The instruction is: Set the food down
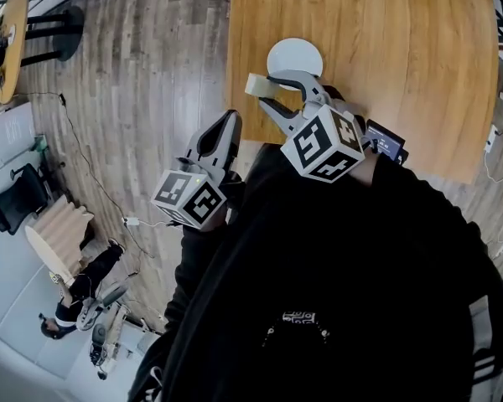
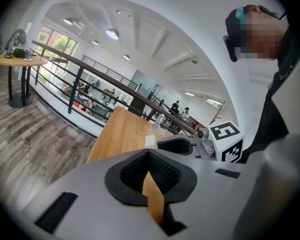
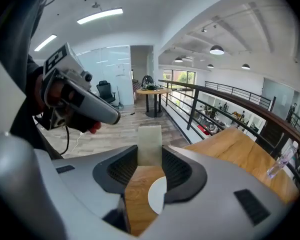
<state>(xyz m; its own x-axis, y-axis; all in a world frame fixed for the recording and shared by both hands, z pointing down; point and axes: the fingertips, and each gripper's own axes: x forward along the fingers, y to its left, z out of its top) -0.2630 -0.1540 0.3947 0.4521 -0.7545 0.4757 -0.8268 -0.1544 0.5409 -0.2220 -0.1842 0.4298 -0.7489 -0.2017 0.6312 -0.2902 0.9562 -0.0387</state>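
Between the jaws of the right gripper sits the food, a single pale block clamped at the jaw tips and held off the surface. It hangs over the near edge of the wooden table, with the one white plate just beside it at one o'clock. By my reading the carry is nearly done; lowering the block and letting go remain. At seven o'clock from the block, off the table's edge, the left gripper hangs with its jaws together on nothing. Count: one block, one plate, two grippers.
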